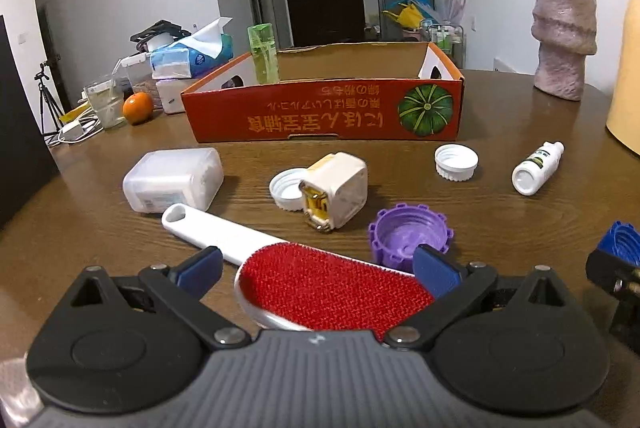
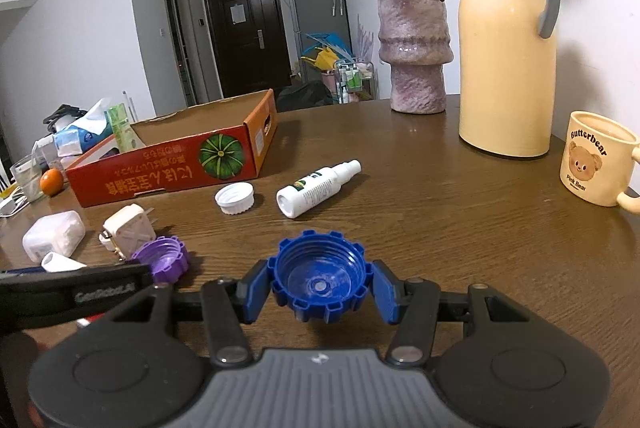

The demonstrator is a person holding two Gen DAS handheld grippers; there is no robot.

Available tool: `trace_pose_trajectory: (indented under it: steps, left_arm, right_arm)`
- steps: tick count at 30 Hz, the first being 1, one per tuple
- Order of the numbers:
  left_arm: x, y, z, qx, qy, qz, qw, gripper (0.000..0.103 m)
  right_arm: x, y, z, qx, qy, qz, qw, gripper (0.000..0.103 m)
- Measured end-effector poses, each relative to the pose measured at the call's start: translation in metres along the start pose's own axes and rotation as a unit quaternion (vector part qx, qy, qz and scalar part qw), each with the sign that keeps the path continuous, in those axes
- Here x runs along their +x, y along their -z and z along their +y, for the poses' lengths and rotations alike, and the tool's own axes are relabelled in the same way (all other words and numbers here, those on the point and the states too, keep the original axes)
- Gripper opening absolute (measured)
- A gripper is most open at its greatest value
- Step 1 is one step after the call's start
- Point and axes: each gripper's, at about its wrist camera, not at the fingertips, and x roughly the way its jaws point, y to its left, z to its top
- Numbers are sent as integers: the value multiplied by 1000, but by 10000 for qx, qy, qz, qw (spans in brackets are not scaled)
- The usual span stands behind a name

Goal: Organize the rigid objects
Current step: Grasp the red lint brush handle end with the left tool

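- Container of translucent white plastic lies on its side at the far left of the wooden table, well short of the orange cardboard box; it is not in any grip.
- Lint brush, white-handled with a red pad, lies between the fingers of the left gripper. Jaws stand wide, one blue pad on each side of the red pad, neither touching it as far as the view shows.
- Close the left jaws across the narrower part of the brush where pad meets handle; a grip on the broad red pad risks the brush pivoting under its long handle.
- Charger plug leans on a white cap; the purple cap sits just beside the right-hand pad of the left gripper. Keep the closing pad off it.
- Blue cap sits open side up between the pads of the right gripper. Jaws stand at medium width, close to the cap's ribbed sides; contact cannot be confirmed.
- Seat the pads on opposite ribs, squarely, so that the cap does not spin out.
- Second white cap and spray bottle lie farther off, near the box, which is judged the likely destination.
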Motion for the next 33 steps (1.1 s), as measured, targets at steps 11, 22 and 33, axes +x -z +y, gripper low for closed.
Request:
trace_pose_trajectory:
  steps: [11, 22, 33]
  left_arm:
    - [-18, 17, 34, 74, 203, 3, 9998, 103]
    - [-31, 31, 90, -115, 192, 57, 9997, 103]
    - [-16, 27, 85, -730, -86, 554, 9958, 103]
  right_arm:
    - [-3, 5, 0, 7, 112, -1, 9999, 53]
    - [-9, 13, 7, -51, 88, -4, 9999, 53]
    - [-13, 22, 21, -103, 87, 65, 9999, 53]
